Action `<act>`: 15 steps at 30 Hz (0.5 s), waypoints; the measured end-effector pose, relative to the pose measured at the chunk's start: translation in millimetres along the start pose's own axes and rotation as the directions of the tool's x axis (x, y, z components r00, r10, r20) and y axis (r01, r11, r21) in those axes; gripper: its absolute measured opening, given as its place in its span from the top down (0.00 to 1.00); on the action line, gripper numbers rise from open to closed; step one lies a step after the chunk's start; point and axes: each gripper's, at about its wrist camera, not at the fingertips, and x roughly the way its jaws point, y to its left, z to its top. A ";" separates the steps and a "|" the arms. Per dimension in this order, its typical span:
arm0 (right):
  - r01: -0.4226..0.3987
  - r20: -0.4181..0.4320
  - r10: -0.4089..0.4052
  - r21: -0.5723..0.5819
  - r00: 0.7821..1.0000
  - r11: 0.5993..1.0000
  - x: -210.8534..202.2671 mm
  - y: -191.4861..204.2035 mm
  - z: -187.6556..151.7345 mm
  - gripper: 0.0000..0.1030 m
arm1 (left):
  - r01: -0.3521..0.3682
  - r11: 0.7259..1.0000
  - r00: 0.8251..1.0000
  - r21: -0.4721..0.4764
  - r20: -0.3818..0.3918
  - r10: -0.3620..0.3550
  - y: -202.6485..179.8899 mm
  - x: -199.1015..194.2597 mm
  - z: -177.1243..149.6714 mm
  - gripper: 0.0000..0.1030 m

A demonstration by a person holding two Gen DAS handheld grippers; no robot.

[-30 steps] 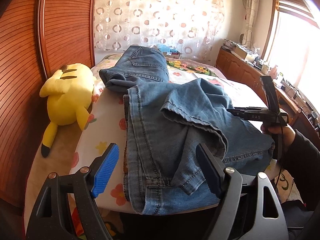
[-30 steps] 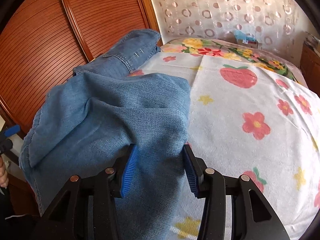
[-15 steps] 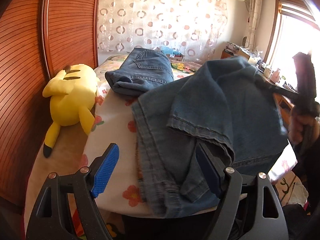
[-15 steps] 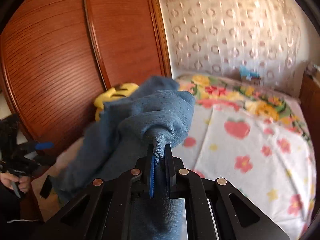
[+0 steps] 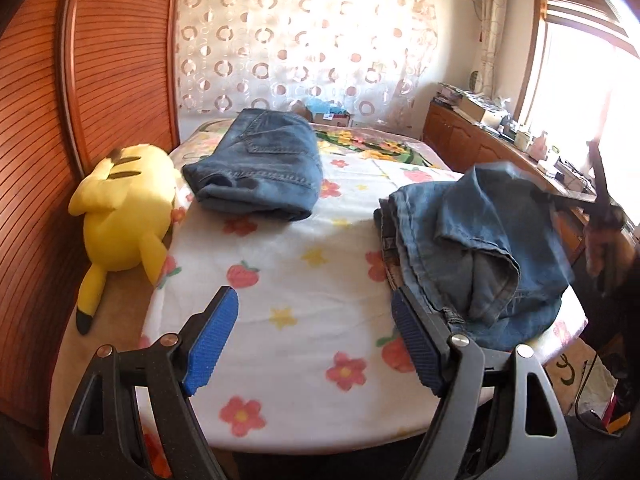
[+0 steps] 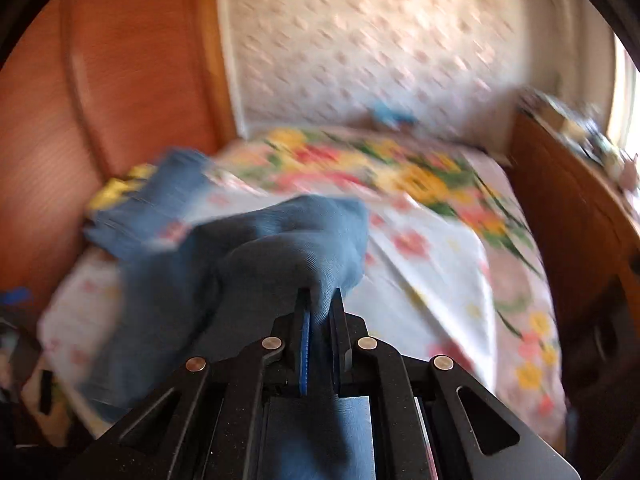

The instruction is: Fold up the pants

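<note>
A bunched pair of blue jeans (image 5: 476, 248) lies at the right edge of the bed, one end lifted by my right gripper. In the right wrist view that gripper (image 6: 320, 304) is shut on a fold of these jeans (image 6: 280, 256); the view is blurred by motion. In the left wrist view the right gripper (image 5: 600, 196) shows blurred at far right. My left gripper (image 5: 316, 336) is open and empty, low over the flowered bedspread (image 5: 300, 280), left of the jeans. A second, folded pair of jeans (image 5: 260, 168) lies farther back.
A yellow plush toy (image 5: 124, 216) lies at the bed's left edge against a wooden wardrobe (image 5: 80, 100). A wooden cabinet with small items (image 5: 500, 136) runs along the right wall under a window. A patterned curtain (image 5: 300, 40) hangs behind the bed.
My right gripper shut on the jeans and pulled them up and to the right, off the bed's middle. The left gripper stayed open while the bedspread in front of it was uncovered.
</note>
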 end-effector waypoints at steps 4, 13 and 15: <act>-0.003 -0.014 0.003 0.035 1.000 0.999 10.1 -21.4 -14.7 0.94 | 0.029 0.999 1.000 0.035 0.002 -0.029 -20.1 9.8 12.1 0.22; 0.033 0.052 -0.029 -0.063 0.998 0.997 2.7 15.1 -26.9 0.60 | 0.130 0.984 0.991 0.123 -0.011 -0.130 -77.5 42.8 38.4 0.22; 0.024 0.048 -0.020 -0.072 0.999 0.997 1.1 21.0 -42.9 0.60 | 0.146 0.980 0.989 0.136 -0.021 -0.145 -87.8 51.6 41.4 0.22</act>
